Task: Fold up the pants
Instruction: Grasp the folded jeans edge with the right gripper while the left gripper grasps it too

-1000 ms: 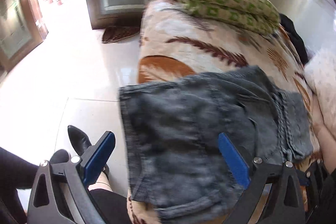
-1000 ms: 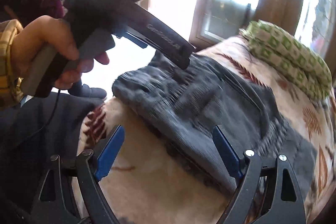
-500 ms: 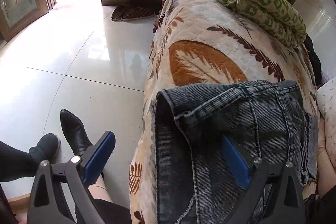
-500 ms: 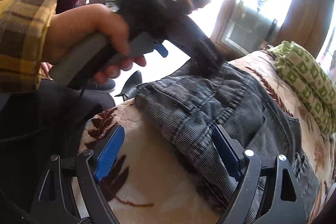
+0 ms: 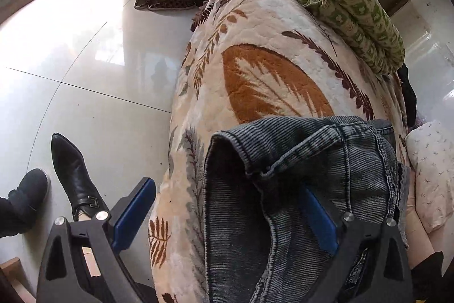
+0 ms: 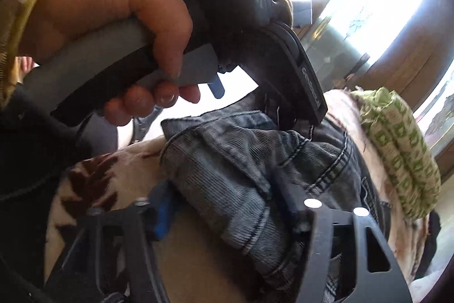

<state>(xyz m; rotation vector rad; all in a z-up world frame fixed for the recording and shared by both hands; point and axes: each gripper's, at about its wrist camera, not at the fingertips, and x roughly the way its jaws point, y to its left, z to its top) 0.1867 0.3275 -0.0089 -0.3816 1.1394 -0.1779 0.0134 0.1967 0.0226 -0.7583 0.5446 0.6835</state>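
Right fingers (image 6: 224,206) newly half-buried in pants (image 6: 232,169)

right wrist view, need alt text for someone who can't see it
The right gripper is closing its jaws around a bunched fold of grey denim pants lying on a leaf-patterned blanket. Above, a hand in a yellow plaid sleeve holds the left gripper down onto the far side of the pants. A green patterned cloth lies at the right.

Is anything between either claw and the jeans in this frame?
Nothing visible. The jeans lie between the open left claw's fingers, and the right claw is closing directly on a fold.
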